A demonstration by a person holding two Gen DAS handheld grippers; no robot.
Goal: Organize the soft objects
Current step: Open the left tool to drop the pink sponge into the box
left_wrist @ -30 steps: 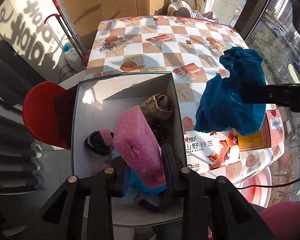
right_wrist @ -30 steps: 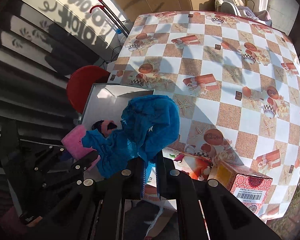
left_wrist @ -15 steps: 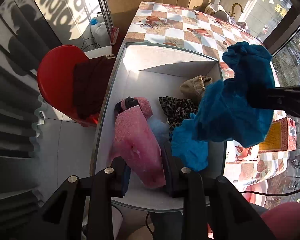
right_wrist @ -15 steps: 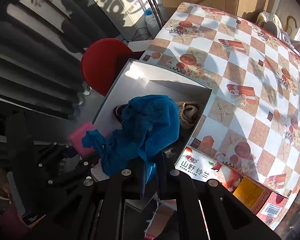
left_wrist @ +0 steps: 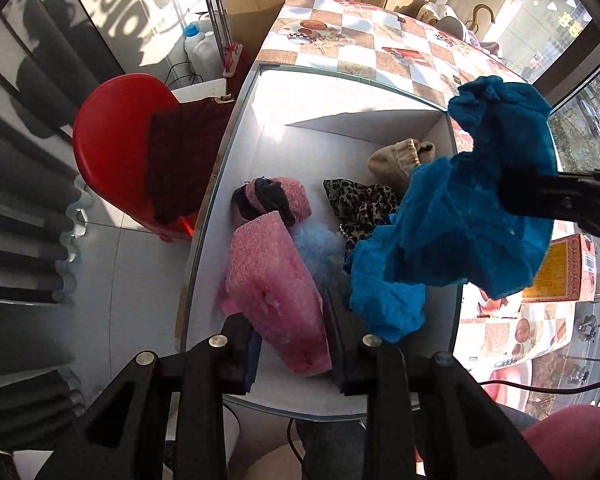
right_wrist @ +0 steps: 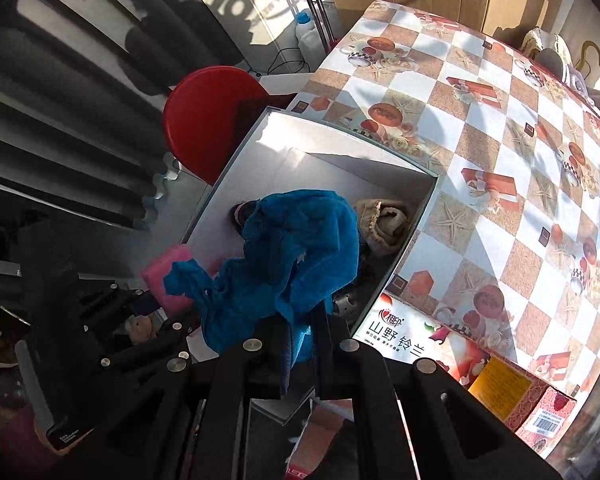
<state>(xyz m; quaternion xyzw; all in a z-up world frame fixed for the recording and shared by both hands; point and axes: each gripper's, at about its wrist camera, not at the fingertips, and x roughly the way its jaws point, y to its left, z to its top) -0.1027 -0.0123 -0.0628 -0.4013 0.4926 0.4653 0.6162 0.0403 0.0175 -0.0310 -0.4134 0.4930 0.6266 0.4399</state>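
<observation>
A white open box (left_wrist: 331, 128) stands at the table's edge and holds several soft items: a tan cloth (left_wrist: 399, 160), a leopard-print cloth (left_wrist: 359, 204), a pink and black item (left_wrist: 276, 200). My left gripper (left_wrist: 292, 344) is shut on a pink sponge (left_wrist: 276, 292) over the box's near end. My right gripper (right_wrist: 300, 344) is shut on a crumpled blue cloth (right_wrist: 296, 260), hanging over the box; it also shows in the left wrist view (left_wrist: 459, 216). The box shows in the right wrist view (right_wrist: 339, 152) too.
A red stool (left_wrist: 112, 136) with a dark cloth stands left of the box. The checkered tablecloth (right_wrist: 499, 140) spreads behind and to the right. A printed carton (right_wrist: 419, 348) and a red and yellow box (right_wrist: 511, 392) lie beside the white box.
Both grippers moved left over the white box. The blue cloth now hangs above the box's inside, and the pink sponge has dropped lower toward the box's near end.
</observation>
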